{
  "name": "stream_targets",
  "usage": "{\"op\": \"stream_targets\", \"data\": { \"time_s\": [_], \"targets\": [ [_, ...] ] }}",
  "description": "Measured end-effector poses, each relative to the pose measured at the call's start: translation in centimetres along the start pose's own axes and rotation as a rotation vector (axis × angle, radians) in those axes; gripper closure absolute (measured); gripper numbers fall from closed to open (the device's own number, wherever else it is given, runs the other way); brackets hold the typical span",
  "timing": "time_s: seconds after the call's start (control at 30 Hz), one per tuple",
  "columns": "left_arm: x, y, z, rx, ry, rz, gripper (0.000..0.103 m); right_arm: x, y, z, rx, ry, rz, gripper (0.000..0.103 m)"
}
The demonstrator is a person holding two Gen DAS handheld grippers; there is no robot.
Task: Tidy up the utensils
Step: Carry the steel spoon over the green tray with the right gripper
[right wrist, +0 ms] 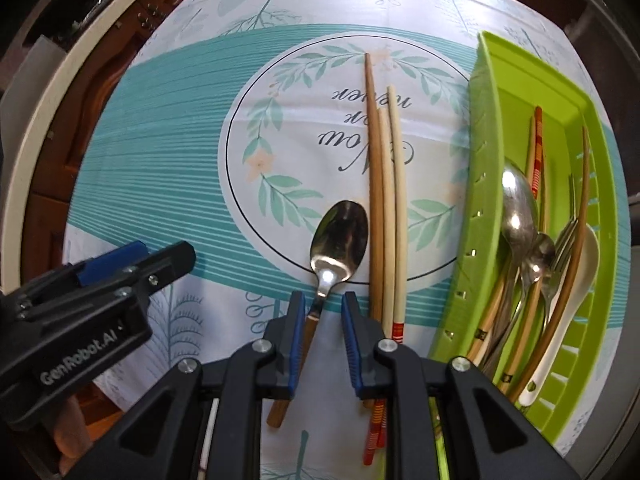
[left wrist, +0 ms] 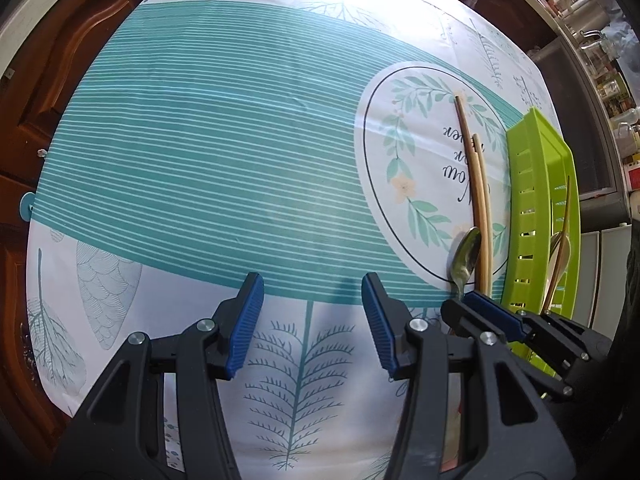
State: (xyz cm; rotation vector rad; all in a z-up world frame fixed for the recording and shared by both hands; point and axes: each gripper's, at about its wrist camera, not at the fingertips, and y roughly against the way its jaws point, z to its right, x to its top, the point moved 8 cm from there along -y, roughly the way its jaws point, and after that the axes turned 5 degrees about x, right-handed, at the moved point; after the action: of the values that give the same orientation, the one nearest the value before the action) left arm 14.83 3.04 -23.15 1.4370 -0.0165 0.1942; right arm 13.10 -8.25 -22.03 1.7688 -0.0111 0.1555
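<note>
In the right wrist view a metal spoon with a wooden handle lies on the patterned tablecloth. Its handle runs between the jaws of my right gripper, close to the left pad, with a gap on the other side; the jaws stand open. Three wooden chopsticks lie just right of the spoon. The green tray holds several spoons, a fork and chopsticks. My left gripper hovers open over bare cloth to the left of the spoon, the chopsticks and the tray.
Red-striped chopstick ends stick out under my right gripper. Dark wooden furniture borders the table on the left. A counter with jars and containers stands beyond the tray. The left gripper shows at the left.
</note>
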Motion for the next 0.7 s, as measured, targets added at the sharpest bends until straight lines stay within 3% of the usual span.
{"op": "stream_targets", "data": {
  "time_s": [0.13, 0.23, 0.43, 0.7],
  "targets": [
    [0.0, 0.1, -0.3, -0.005, 0.002, 0.002, 0.055, 0.0, -0.2, -0.7, -0.089, 0.065, 0.021, 0.093],
    [-0.1, 0.4, -0.5, -0.005, 0.001, 0.005, 0.055, 0.0, -0.1, -0.7, -0.092, 0.065, 0.038, 0.098],
    [-0.3, 0.5, 0.0, 0.000, -0.012, 0.009, 0.055, -0.3, 0.8, 0.7, 0.036, -0.009, 0.064, 0.098],
    [-0.3, 1.1, 3.2, 0.001, -0.081, 0.012, 0.055, -0.4, 5.9, 3.4, 0.206, -0.099, 0.175, 0.098]
  ]
}}
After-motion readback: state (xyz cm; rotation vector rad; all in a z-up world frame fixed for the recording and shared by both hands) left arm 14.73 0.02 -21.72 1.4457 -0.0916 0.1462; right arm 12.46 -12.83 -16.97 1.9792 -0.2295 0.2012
